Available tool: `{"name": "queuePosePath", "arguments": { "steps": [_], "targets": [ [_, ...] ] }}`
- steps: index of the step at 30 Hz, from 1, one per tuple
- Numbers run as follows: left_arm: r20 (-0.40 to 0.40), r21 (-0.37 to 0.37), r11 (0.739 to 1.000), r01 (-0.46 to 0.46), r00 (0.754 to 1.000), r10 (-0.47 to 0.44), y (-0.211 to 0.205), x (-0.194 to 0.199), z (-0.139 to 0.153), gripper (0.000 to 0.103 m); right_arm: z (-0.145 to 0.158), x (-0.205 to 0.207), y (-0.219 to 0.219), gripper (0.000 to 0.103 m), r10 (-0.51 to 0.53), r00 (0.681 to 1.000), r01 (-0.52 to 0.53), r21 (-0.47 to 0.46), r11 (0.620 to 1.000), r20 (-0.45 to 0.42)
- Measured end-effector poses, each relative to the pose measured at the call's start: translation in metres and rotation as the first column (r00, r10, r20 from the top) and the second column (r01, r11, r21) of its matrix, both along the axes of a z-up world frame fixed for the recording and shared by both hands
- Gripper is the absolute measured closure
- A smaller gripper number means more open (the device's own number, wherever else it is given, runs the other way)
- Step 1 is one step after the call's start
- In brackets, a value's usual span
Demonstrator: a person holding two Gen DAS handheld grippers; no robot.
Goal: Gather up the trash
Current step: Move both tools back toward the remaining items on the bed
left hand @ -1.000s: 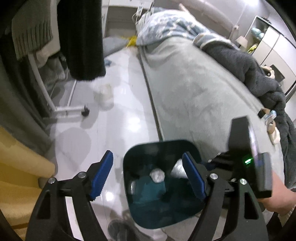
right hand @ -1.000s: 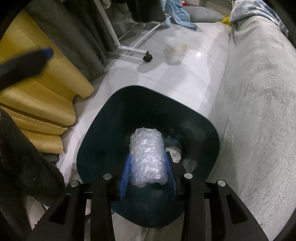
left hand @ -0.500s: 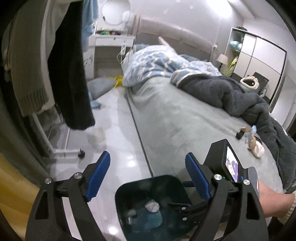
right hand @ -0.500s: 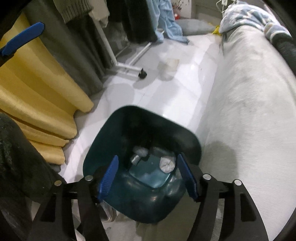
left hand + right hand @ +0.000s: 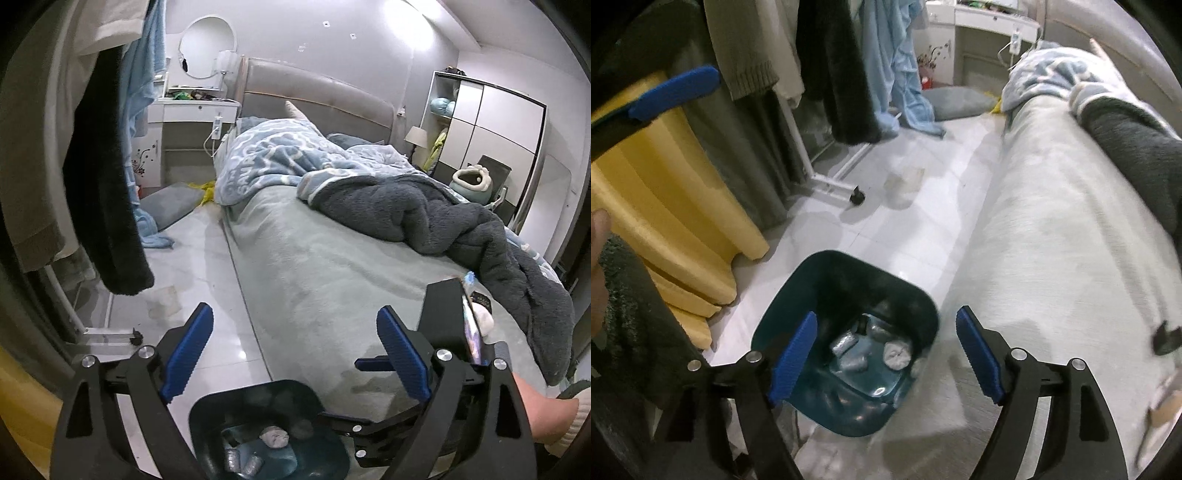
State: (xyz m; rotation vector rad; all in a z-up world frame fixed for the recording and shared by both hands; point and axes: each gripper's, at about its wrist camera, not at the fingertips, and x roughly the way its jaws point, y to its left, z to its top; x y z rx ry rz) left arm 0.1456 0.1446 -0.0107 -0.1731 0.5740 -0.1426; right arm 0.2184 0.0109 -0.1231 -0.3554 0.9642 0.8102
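Both grippers hang above a dark teal bin (image 5: 846,288) standing on the floor just beside the bed (image 5: 1052,229). The right gripper (image 5: 886,354) and left gripper (image 5: 295,350) have just been opening, fingers wide and empty; crumpled trash (image 5: 897,352) lies inside the bin.

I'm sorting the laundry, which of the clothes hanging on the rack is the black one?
The black garment hangs between the beige knit sweater and the light blue robe; it is the darkest, fuzzy one.
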Motion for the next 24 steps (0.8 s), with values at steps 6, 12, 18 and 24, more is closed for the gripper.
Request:
{"name": "queuePosePath", "arguments": {
  "steps": [6,12,18,24],
  "targets": [
    [0.013,-0.010,0.999,0.035,0.999,-0.035,-0.023,0.006,0.004,0.010,0.016,0.001,-0.027,0.022,-0.040,0.998,0.039,0.033,0.999,0.045],
    [0.012,-0.033,0.998,0.058,0.998,-0.057,-0.046,0.012,0.005,0.010,0.024,0.001,-0.058,0.020,-0.075,0.995,0.072,0.050,0.996,0.073],
    [0.004,-0.062,0.995,0.076,0.997,-0.076,-0.064,0.019,0.005,0.010,0.030,0.002,-0.093,0.019,-0.111,0.988,0.105,0.055,0.993,0.112],
    [0.002,-0.084,0.990,0.117,0.993,-0.117,-0.086,0.026,0.004,0.010,0.041,0.004,-0.132,0.018,-0.150,0.975,0.141,0.064,0.988,0.162]
  ]
}}
